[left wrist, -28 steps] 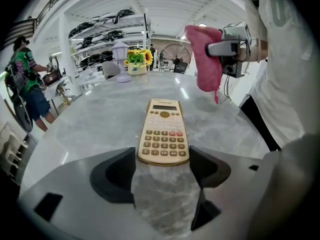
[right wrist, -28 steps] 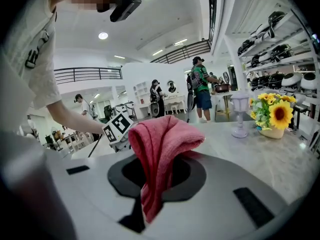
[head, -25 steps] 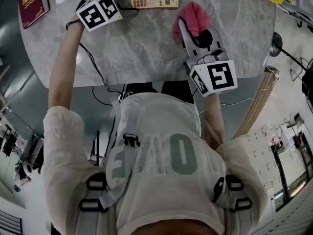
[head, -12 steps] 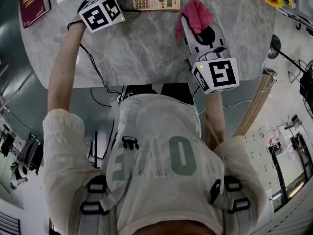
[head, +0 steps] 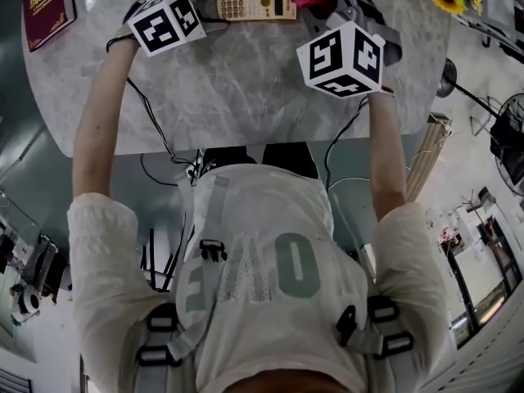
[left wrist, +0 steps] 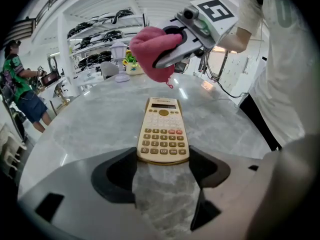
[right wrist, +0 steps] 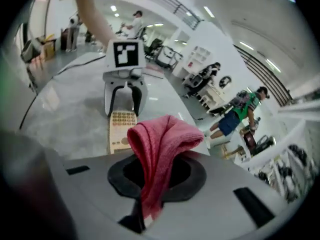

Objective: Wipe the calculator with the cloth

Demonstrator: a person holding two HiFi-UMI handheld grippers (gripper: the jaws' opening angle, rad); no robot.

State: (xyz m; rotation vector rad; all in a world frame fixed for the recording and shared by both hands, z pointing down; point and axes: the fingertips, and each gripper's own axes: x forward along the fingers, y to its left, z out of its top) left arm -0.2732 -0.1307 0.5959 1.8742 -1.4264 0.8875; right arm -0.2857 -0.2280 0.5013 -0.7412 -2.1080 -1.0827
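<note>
While keeping watch over the far edge of the marble worktop (head: pixel 246 80), holds unmoved with the left gripper (left wrist: pixel 163 166): jaws set fairly wide and pressed to both sides of the calculator (left wrist: pixel 162 131), clamping its left, keypad end, keys up, display end pointing right. Has swung the right gripper (right wrist: pixel 156 179) in from the near right within the last second, rolled over and carried up to that far edge, jaws pinched tight on the pink cloth (right wrist: pixel 165 134). Now hangs that cloth just above the display end, apart from it as far as the left gripper view tells. Puts the approach as good as done, with wiping not yet begun. Calls, most likely, for a short drop onto the display, then strokes leftward toward the clamped end.
</note>
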